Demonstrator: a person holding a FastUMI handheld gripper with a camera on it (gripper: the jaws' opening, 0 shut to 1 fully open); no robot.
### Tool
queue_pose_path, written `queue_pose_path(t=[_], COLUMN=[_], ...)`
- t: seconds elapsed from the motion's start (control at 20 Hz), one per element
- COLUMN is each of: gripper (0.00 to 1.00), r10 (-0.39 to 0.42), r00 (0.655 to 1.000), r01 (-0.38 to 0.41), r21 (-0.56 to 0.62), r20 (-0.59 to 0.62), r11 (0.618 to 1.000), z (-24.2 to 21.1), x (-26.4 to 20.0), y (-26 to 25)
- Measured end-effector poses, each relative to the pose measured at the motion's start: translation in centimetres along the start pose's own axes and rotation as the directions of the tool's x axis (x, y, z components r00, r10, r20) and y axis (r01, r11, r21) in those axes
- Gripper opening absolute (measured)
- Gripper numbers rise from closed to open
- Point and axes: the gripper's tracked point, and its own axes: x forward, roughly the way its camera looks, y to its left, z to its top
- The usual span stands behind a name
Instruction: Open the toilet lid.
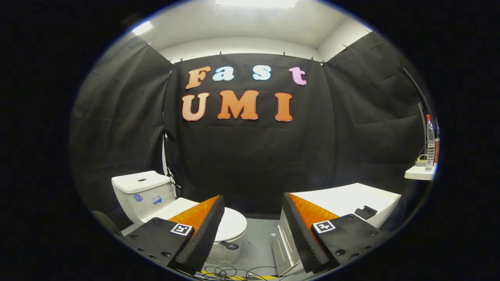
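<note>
Gripper (253, 218) jaws wide, holding nothing; toilet lid (233, 225) lower left, closed (partly hidden behind the left finger (203, 230)).

We see a glossy white ceramic toilet (164, 210) standing on the grey floor against the booth's black cloth wall (250, 156), its boxy tank (142, 193) nearest that wall. Its smooth white oval lid (230, 224) lies flat and closed over the bowl, pointing away from the wall, partly hidden behind one finger.
</note>
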Motion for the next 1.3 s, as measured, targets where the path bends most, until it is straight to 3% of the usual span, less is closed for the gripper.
queue_pose_path(t=[0.2,0.9,1.3], gripper=[0.96,0.96,0.96], r10=[0.015,-0.04,-0.026], r00=[0.999,0.999,0.998], r01=[-0.014,0.04,0.024], r21=[-0.02,0.029,0.028], r20=[0.044,-0.003,0.064], r11=[1.0,0.999,0.999], z=[1.2,-0.1,1.8], x=[-0.5,0.0,-0.4], y=[0.4,-1.8,-0.5])
